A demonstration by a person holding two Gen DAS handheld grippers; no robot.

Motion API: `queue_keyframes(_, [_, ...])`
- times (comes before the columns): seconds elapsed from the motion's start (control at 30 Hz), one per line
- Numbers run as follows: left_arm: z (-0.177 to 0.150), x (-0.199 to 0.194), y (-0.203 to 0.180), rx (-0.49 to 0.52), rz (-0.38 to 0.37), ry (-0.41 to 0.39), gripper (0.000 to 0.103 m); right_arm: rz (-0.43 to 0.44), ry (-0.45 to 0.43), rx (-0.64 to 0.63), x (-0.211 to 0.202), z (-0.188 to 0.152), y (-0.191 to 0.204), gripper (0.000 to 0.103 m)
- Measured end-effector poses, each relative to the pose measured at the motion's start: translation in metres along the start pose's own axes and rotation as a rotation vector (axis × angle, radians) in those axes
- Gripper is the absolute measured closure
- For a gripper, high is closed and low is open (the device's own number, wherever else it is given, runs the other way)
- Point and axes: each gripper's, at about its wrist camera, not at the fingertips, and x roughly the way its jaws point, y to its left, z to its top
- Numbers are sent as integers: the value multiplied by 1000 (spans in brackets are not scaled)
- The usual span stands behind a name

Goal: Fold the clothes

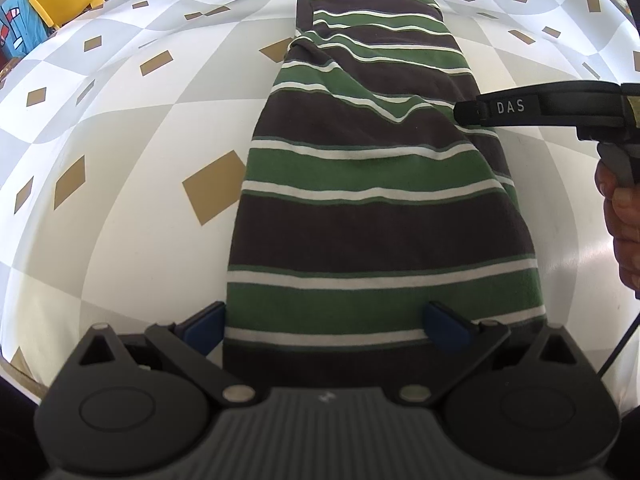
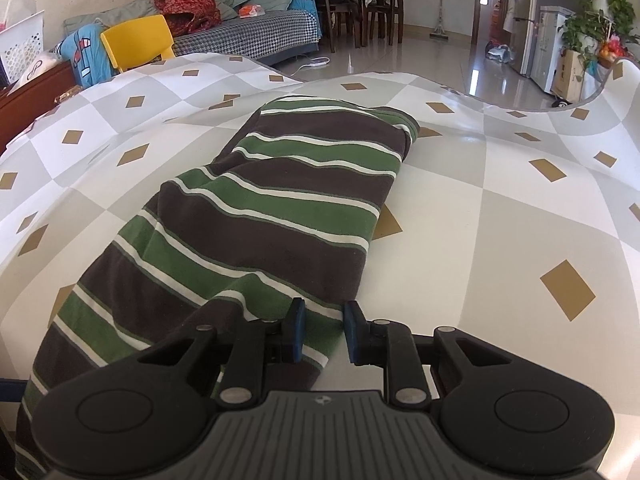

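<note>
Checkered tablecloth (image 2: 500, 220) carries the striped garment (image 2: 280, 200) folded lengthwise; the left gripper (image 1: 324, 328) straddles its near end unclenched, while the right gripper (image 2: 324, 332), jaws narrowed around the side edge, risks pinching only the top layer, skewing the fold.

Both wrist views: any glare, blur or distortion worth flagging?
Left wrist: strong fisheye bowing of the checked tablecloth, striped garment sharp, dark corner vignetting. Right wrist: same bowing, window glare on the floor, garment sharp, no motion blur.
</note>
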Motion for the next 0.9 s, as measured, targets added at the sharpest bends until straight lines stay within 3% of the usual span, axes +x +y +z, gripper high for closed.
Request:
queue_keyframes(0.23, [-4,1,0,13,7,14,0,-28,-7,-68,0,-2,1,101])
queue_keyframes(0.53, [-12,10,6,29,38,79,0,-87,-6,-84,0,1,-6,103])
queue_keyframes(0.63, [-14,12,7,41,52,91,0,-164,1,-79,2,1,-13,103])
queue_keyframes(0.8, [-16,17,13,25,58,121,0,-116,12,73,-5,5,-35,103])
queue_keyframes(0.9, [-15,18,16,14,50,125,0,-41,7,136,-15,3,-40,103])
